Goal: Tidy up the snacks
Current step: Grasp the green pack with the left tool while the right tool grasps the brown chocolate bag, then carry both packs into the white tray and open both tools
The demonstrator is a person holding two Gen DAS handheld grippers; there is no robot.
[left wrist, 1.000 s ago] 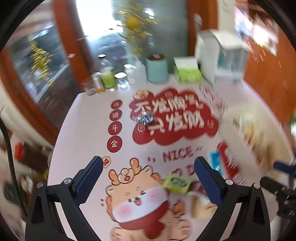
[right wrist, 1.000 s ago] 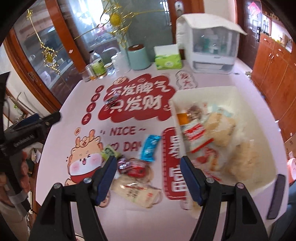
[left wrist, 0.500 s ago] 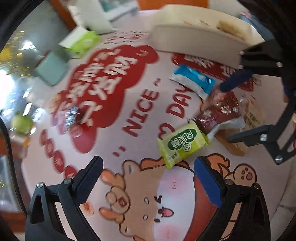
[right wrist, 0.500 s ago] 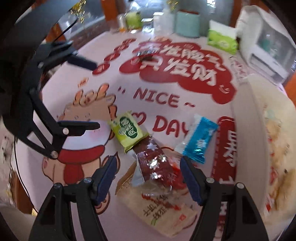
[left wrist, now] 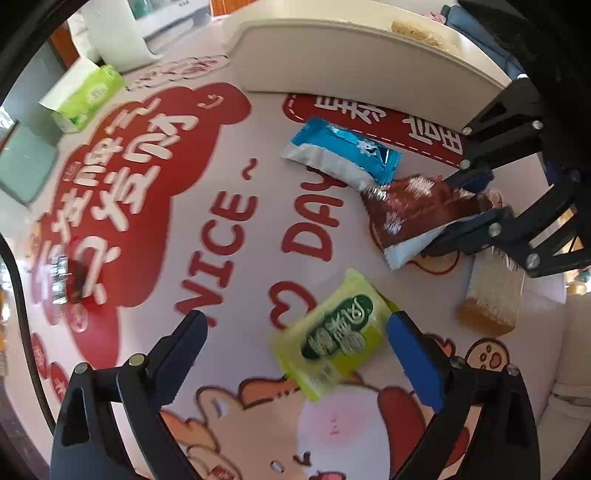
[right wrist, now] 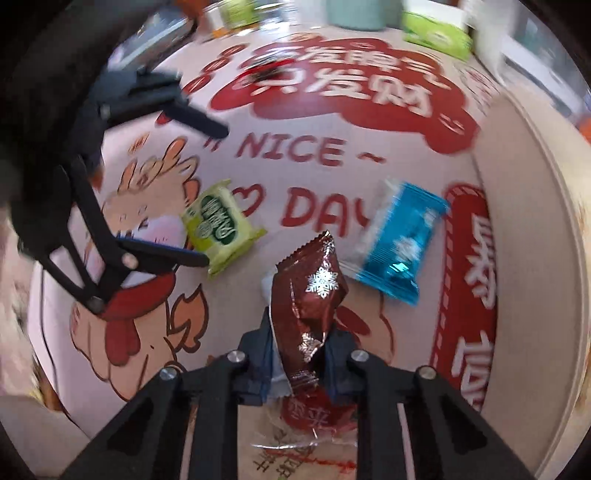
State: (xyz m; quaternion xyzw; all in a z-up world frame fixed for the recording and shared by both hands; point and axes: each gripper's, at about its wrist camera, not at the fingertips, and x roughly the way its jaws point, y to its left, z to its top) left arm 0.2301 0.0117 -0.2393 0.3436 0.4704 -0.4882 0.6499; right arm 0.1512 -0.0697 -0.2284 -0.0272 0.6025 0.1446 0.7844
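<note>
Right wrist view: the right claw (right wrist: 297, 363) has just been closing and now pinches the dark red snack packet (right wrist: 314, 295). Left claw (left wrist: 295, 354) stands spread around the green snack packet (left wrist: 338, 334) on the bench (left wrist: 229, 295).

Festive printed table mat and far-edge clutter

The table mat (left wrist: 229, 236) is printed with red cloud shapes, white Chinese characters, "NICE ~ DAY" and a cartoon animal in a red scarf. A green tissue box (left wrist: 86, 96) is seen at the mat's far edge, flanked by a pale teal canister (left wrist: 26, 168) and a white appliance (left wrist: 118, 35). A small silver-wrapped item (left wrist: 68, 275) lies on the red print.
</note>
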